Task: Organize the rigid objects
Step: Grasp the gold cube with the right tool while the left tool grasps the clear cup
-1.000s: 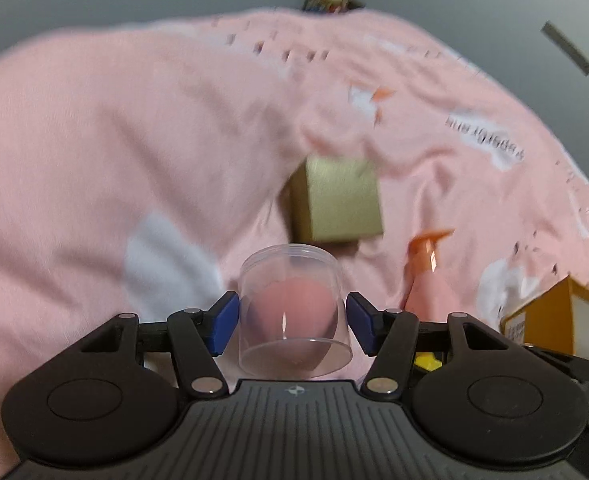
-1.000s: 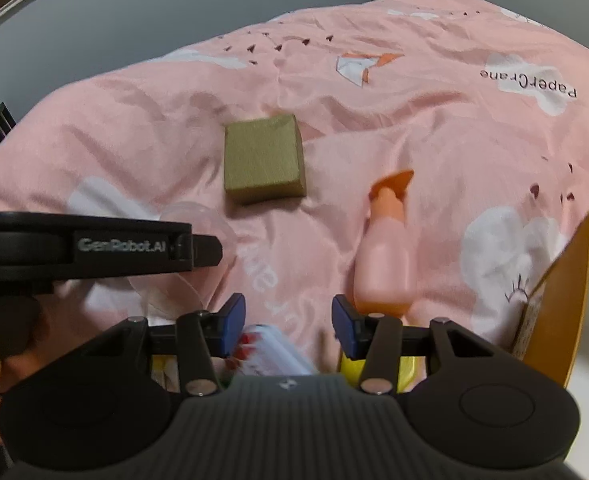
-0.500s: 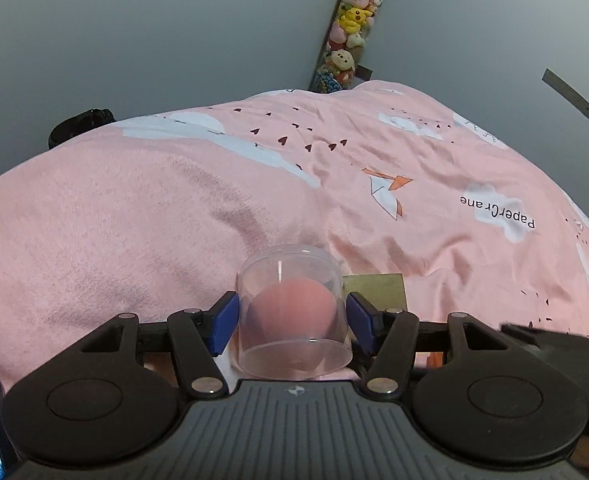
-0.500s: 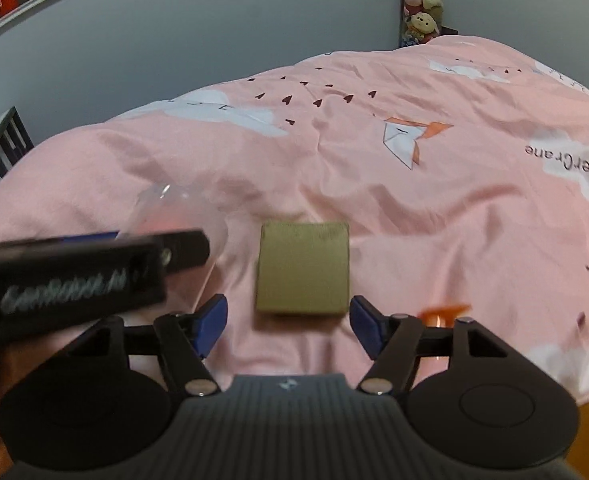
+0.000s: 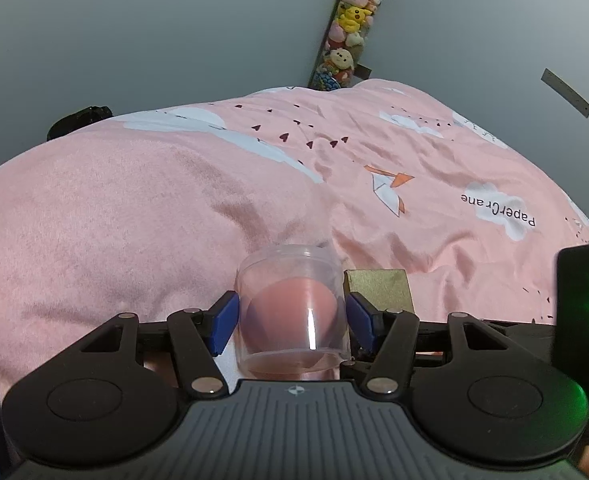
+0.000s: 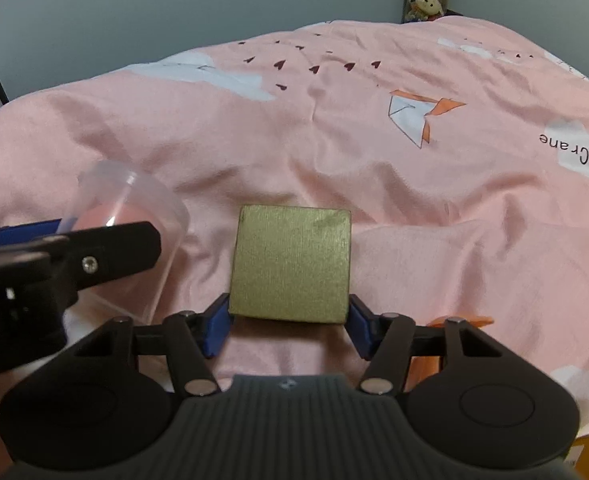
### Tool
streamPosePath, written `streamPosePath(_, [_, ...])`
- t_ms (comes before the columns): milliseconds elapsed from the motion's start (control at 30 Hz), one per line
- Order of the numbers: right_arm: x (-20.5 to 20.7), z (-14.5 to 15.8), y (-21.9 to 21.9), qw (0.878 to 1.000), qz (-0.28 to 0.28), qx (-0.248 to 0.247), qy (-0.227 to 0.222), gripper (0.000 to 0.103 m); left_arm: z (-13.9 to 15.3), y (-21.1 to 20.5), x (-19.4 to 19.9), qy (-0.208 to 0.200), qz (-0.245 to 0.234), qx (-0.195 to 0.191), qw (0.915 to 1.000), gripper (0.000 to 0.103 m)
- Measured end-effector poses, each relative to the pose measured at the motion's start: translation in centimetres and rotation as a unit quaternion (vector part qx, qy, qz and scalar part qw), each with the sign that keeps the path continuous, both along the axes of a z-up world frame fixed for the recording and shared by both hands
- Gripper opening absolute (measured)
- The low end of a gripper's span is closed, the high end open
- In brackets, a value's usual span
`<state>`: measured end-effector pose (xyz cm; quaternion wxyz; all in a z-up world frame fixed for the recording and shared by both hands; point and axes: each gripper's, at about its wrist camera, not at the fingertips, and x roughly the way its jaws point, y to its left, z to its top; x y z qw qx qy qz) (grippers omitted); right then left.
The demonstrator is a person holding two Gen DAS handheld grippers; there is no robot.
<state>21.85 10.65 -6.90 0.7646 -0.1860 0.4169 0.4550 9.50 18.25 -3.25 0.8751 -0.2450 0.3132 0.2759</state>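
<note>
Left gripper (image 5: 292, 322) tilted down, pinching clear jar (image 5: 292, 308) holding pink sponge. Right gripper (image 6: 288, 326) tilted down, jaws closing around flat olive-gold box (image 6: 290, 264).

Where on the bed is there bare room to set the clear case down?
Open quilt lies beyond the gold box, toward the paper-crane print and the heart prints. The plain pink stretch left of the clear case is bare too. Near the tools it is crowded: left tool holds the case, right tool is closing around the box.
</note>
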Motion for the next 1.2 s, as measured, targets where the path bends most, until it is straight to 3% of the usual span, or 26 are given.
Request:
streamPosePath(233, [-1.9, 2.4, -3.6, 1.0, -0.001, 0.002, 0.004, 0.058, 0.3, -1.4, -1.1, -0.013, -0.023, -0.019, 0.9995, 0.067])
streamPosePath(400, [-3.0, 2.2, -7.5, 0.999, -0.03, -0.027, -0.002, 0.058, -2.2, -3.6, 0.0, 0.027, -0.086, -0.07, 0.9934, 0.067])
streamPosePath(500, [-3.1, 1.6, -9.1, 0.998, -0.051, -0.03, 0.015, 0.058, -3.5, -3.8, 0.4, 0.063, -0.098, -0.068, 0.9908, 0.068])
streamPosePath(767, [-3.8, 1.2, -9.0, 0.999, -0.041, -0.03, -0.004, 0.061, -3.8, -1.7, 1.0, 0.083, -0.103, -0.132, 0.9824, 0.074])
streamPosePath(967, [-3.0, 1.4, -8.1, 0.999, -0.033, -0.026, -0.019, 0.072, -4.4, -1.4, 1.6, 0.095, -0.103, -0.162, 0.9768, 0.074])
streamPosePath(1200, [-1.7, 0.7, -8.6, 0.998, -0.055, -0.004, 0.04, 0.072, -4.5, 0.0, 1.7, 0.081, -0.085, -0.209, 0.9708, 0.077])
